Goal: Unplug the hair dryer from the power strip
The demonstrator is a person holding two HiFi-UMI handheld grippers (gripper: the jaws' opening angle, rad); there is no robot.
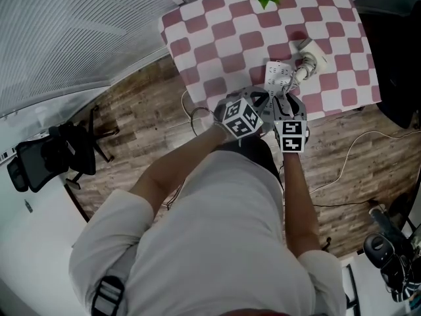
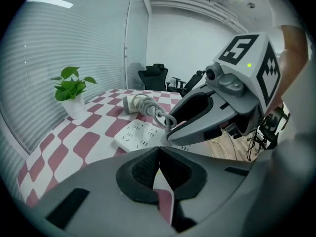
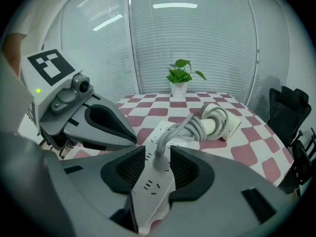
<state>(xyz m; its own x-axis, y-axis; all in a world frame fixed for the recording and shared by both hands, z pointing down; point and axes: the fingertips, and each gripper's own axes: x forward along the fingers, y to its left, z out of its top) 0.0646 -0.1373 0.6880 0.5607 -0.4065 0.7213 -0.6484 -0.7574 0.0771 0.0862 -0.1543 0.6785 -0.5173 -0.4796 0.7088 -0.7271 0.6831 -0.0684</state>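
On the surface (image 3: 256,154), close spread right gripper (image 3: 158,168) squarely on plug (image 3: 159,156), pull straight; pin power strip (image 3: 148,194) with pressed-together left gripper (image 2: 157,168).

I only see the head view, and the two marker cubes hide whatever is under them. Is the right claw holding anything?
Observer: No. The right gripper is open, with the plug between its jaws but not gripped.
Visitor: And the left one?
Observer: The left gripper is shut on nothing. The strip lies just ahead of it.
Visitor: Is the plug still in?
Observer: Yes, the right gripper view shows it seated in a socket of the strip.
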